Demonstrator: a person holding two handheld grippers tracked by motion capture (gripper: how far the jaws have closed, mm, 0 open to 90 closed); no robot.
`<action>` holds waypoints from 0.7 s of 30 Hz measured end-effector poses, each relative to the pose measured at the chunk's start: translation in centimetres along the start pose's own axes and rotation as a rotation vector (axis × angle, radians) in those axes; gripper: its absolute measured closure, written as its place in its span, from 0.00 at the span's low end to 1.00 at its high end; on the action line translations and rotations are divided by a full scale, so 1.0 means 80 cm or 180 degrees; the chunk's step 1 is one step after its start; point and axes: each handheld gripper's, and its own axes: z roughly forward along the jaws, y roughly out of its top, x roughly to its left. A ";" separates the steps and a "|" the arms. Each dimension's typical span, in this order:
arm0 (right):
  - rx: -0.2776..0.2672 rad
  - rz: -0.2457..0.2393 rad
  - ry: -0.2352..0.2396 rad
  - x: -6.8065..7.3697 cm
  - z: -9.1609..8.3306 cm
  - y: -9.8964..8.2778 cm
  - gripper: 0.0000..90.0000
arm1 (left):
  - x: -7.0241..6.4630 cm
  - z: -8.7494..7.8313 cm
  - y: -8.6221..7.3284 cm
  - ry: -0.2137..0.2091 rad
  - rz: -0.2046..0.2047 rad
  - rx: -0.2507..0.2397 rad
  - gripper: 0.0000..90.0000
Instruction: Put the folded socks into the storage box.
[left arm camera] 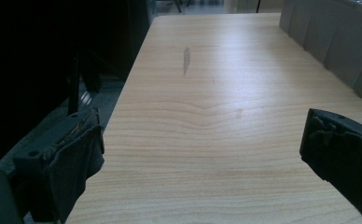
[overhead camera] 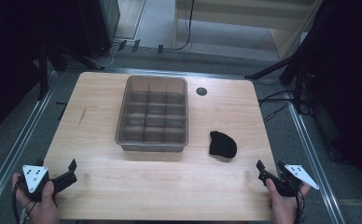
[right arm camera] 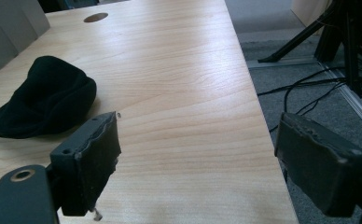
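A black bundle of cloth (overhead camera: 222,144) lies on the wooden table (overhead camera: 170,177), right of a grey tray (overhead camera: 152,145) split into several compartments that look bare. At the table's near left corner, my left gripper (overhead camera: 69,170) is open with nothing between its jaws. In the left gripper view the left gripper (left arm camera: 202,140) faces bare wood, and the tray's wall (left arm camera: 337,42) runs along the upper right. My right gripper (overhead camera: 270,165) is open at the near right edge. In the right gripper view the right gripper (right arm camera: 198,140) has the cloth (right arm camera: 44,100) just ahead and to its left, apart from the jaws.
A round dark hole (overhead camera: 201,91) sits in the tabletop behind the tray's right corner. A faint grey streak (left arm camera: 186,59) marks the wood on the left. Cables (right arm camera: 309,88) and dark stand legs (overhead camera: 281,70) lie on the floor past the right edge.
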 end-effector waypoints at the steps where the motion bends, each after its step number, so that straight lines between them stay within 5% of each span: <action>1: -0.0020 -0.0011 -0.0013 0.000 -0.001 -0.001 0.16 | 0.001 -0.001 -0.001 0.0007 -0.0039 -0.0035 0.00; 6: -0.0073 -0.0030 -0.0099 0.002 -0.002 0.000 0.16 | 0.004 -0.003 -0.001 -0.0050 -0.0099 -0.0054 0.00; 12: -0.0105 0.0195 -0.0102 -0.002 -0.005 0.010 0.16 | 0.006 -0.005 -0.002 -0.0092 -0.0148 -0.0023 0.00; 21: -0.0014 -0.0100 -0.0027 0.017 -0.006 0.030 0.16 | 0.003 -0.004 -0.001 -0.0040 -0.0084 0.0022 0.00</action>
